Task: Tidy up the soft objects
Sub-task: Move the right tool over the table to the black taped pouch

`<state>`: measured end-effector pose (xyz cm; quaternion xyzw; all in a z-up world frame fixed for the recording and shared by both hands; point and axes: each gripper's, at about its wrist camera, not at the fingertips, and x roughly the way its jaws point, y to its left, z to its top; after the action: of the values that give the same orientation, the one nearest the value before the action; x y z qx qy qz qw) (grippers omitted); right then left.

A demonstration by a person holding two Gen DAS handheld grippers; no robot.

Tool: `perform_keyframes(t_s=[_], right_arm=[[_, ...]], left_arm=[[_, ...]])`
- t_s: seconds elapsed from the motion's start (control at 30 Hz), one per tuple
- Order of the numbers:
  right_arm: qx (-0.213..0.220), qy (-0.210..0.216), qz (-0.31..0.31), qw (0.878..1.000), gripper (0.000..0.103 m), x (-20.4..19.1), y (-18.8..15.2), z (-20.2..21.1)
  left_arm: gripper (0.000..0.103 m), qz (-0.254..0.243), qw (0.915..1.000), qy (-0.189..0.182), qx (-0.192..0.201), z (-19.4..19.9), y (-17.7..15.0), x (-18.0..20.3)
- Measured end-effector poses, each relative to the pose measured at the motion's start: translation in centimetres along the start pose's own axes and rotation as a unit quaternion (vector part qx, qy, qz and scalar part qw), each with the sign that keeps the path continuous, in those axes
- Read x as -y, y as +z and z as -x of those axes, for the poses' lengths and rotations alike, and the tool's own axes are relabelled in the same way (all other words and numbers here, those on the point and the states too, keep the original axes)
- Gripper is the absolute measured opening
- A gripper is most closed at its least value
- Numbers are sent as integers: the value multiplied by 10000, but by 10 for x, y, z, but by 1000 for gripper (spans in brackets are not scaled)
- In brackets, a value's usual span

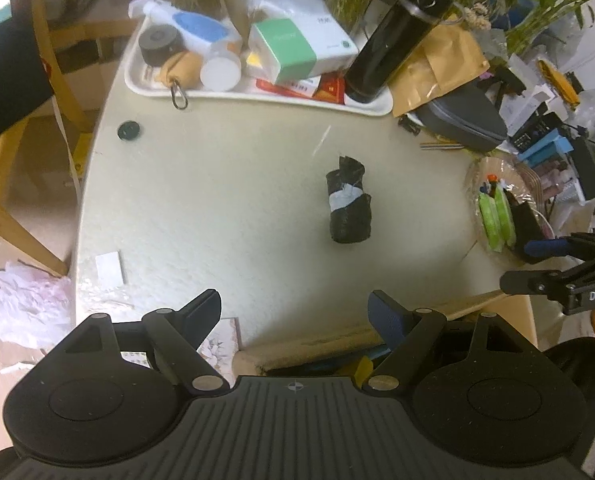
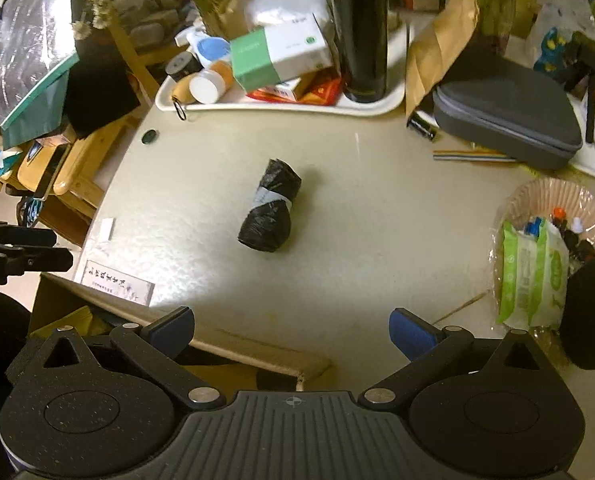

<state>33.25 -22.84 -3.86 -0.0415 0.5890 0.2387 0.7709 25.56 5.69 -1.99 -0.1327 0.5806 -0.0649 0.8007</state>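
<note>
A roll of black plastic bags [image 1: 349, 205] with a pale paper band lies on its side in the middle of the beige table [image 1: 217, 200]. The right wrist view shows the same roll [image 2: 268, 213] ahead and left of centre. My left gripper [image 1: 295, 310] hangs above the table's near edge, open, with nothing between its fingers. My right gripper [image 2: 291, 330] is also open and empty, over the near edge. The right gripper's fingers [image 1: 545, 264] show at the far right of the left wrist view; the left gripper's fingers [image 2: 25, 248] show at the left of the right wrist view.
A white tray [image 1: 257, 94] at the back holds boxes, bottles and a tall black flask [image 1: 397, 36]. A grey zip case [image 2: 509, 116] lies back right. A paper-lined basket [image 2: 557, 240] with green wipes packs stands at the right. A wooden chair [image 1: 29, 140] stands left of the table.
</note>
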Motion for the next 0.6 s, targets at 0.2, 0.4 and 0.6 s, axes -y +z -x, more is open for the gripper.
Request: perform_keyframes(t_s=[0.2,0.4,0.6], right_arm=[[-80,65,-76,9999,103,7,9,-10],[-80,91,-122,9999,103,13,15,-20],[-166,135,-172,9996,103,18,20,-38]], left_arm=[[81,69,9998,-74,-175,-12,7,-3],[81,102,9997,-109,-215,-20,15,-11],[81,74,9996,-153,-246,-31,24,-21]])
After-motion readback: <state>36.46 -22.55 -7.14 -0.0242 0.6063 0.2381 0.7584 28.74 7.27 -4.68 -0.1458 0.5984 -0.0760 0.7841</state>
